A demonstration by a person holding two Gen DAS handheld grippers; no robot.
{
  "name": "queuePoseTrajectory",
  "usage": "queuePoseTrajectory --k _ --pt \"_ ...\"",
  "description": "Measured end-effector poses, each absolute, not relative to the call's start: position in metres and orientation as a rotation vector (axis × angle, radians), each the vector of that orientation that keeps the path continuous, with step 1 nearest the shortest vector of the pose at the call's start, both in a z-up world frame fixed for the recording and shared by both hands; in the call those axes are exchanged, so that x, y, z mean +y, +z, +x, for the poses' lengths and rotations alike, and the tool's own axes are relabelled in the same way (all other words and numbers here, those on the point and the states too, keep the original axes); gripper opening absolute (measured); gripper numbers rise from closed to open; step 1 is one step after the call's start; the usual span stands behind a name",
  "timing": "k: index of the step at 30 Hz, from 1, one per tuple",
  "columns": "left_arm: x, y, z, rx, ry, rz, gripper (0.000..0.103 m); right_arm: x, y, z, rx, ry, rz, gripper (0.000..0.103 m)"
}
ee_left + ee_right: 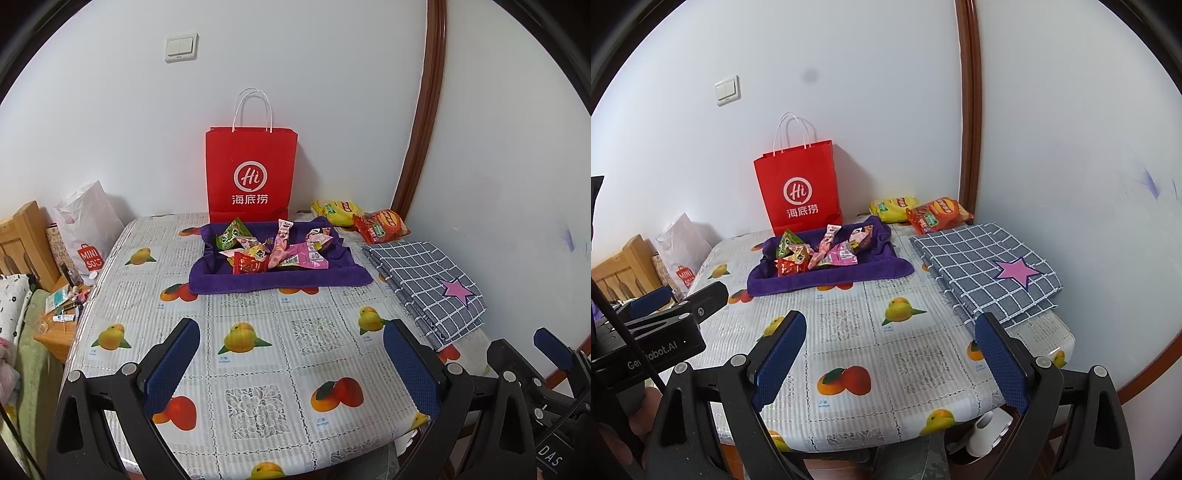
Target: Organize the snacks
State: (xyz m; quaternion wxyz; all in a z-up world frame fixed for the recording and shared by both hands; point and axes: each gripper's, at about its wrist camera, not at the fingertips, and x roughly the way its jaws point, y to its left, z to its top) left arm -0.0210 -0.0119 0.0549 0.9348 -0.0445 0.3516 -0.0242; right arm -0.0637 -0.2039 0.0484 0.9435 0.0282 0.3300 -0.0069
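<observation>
1. While the left tool (291,363) hangs wide over the near tabletop (258,354) with nothing between its blue pads, the small snack packets (273,245) lie heaped on a purple towel (280,278) before a red paper bag (251,173).
2. From the right-hand view, the right tool (890,360) is just as wide and bare; a yellow chip bag (892,206) and a red chip bag (938,214) sit touching behind a folded checked cloth (982,266).
</observation>
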Motion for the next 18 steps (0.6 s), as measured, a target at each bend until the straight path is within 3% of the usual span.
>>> queuePoseTrajectory --k 18 --pt "-0.009 0.036 -0.004 0.738 -0.052 -0.069 0.101 -0.195 0.037 -0.051 0.673 -0.003 0.047 0.092"
